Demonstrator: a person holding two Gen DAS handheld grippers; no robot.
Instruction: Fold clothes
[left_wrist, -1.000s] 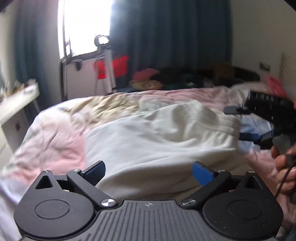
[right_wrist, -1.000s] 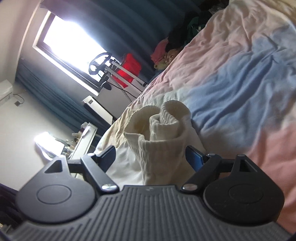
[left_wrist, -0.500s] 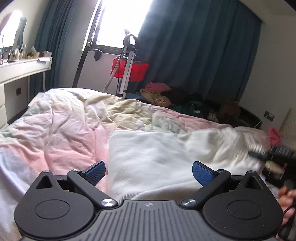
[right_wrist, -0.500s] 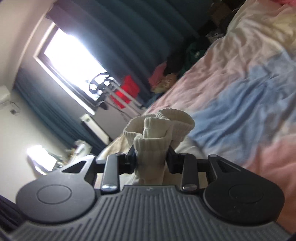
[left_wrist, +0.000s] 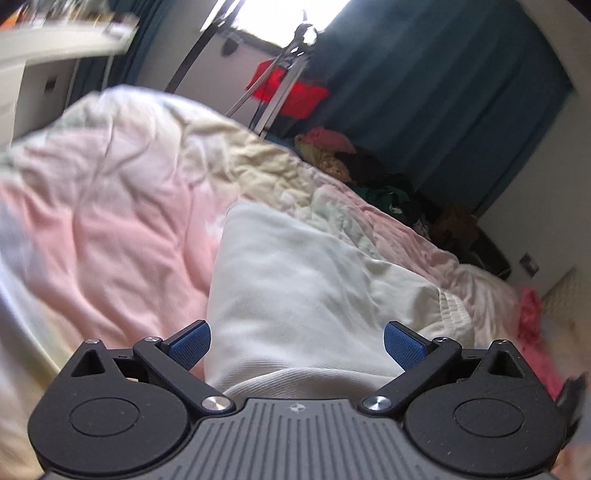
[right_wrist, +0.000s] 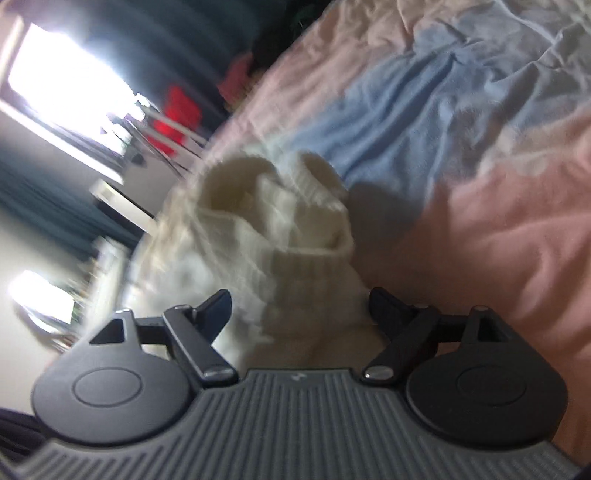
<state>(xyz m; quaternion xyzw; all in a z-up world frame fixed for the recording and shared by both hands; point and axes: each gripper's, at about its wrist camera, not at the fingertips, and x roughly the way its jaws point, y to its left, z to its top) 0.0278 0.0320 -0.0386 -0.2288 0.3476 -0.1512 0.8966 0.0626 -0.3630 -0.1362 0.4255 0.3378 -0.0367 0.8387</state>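
A cream-white garment (left_wrist: 295, 280) lies on the bed, its ribbed hem next to my left gripper (left_wrist: 297, 341), which is open with the cloth between its blue fingers (left_wrist: 190, 343). In the right wrist view the garment's ribbed cuff (right_wrist: 280, 225) stands bunched in front of my right gripper (right_wrist: 299, 306), which is open, with the cuff between the spread fingers. The right view is blurred.
The bed has a rumpled pink, cream and blue duvet (left_wrist: 110, 221) (right_wrist: 461, 122). A red bag on a metal stand (left_wrist: 291, 88) is by the window. A clothes pile (left_wrist: 332, 151) lies at the far bed edge. A white desk (left_wrist: 44, 51) stands at left.
My right gripper was shut on the ribbed cuff half a second ago and has opened, letting it go. The left view has tilted and moved closer to the garment.
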